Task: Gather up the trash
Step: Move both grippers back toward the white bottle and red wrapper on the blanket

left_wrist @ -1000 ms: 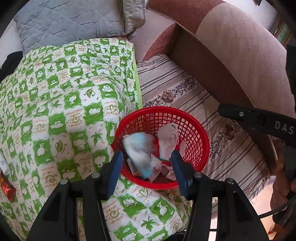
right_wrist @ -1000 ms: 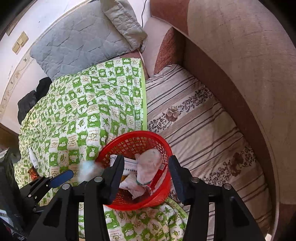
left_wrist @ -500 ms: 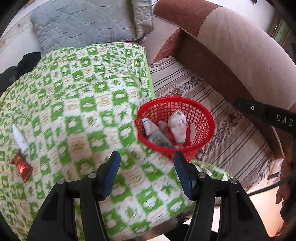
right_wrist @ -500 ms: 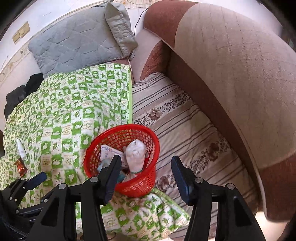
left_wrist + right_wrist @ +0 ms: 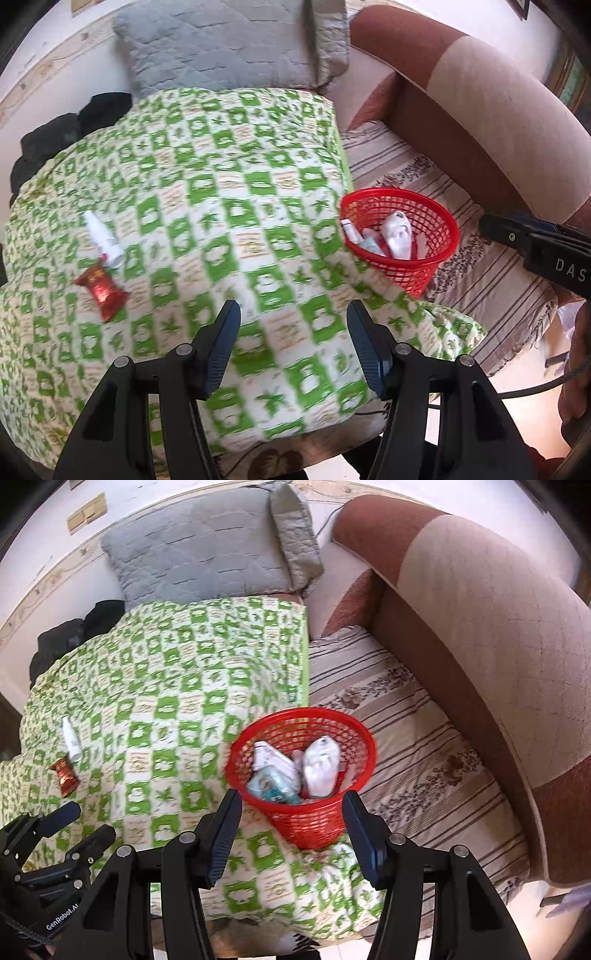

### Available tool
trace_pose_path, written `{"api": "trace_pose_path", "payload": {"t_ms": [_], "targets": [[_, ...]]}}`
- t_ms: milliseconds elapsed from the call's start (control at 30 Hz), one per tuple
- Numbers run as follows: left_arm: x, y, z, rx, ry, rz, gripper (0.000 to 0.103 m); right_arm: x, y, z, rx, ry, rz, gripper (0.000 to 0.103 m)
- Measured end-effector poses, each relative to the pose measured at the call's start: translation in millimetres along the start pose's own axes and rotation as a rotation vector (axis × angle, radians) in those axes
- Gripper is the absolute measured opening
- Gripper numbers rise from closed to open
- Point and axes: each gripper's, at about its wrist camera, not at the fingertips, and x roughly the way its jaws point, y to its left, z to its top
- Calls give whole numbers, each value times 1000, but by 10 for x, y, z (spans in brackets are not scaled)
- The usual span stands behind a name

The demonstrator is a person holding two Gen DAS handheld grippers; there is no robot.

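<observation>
both claws gape empty: left gripper (image 5: 293, 317), right gripper (image 5: 291, 805); red basket (image 5: 437, 221) at three o'clock holds collected trash; red wrapper (image 5: 100, 291) and white tube (image 5: 101, 234) lie loose at nine o'clock, likely next.

Your right gripper (image 5: 491, 225) is cut off by the left-wrist frame's edge, so you can't read its jaws there. Basket (image 5: 301, 738) trash overlaps; labels too small to read. Blanket (image 5: 221, 221) print is motion-blurred. Red wrapper (image 5: 64, 773) text is illegible.
</observation>
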Motion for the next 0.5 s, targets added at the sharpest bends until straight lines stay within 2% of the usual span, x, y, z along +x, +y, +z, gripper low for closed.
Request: {"api": "trace_pose_path", "payload": {"t_ms": [500], "targets": [[-288,523,-187,-62,-30,46,59,-203,611,-48,-98,-29,11,61]]}}
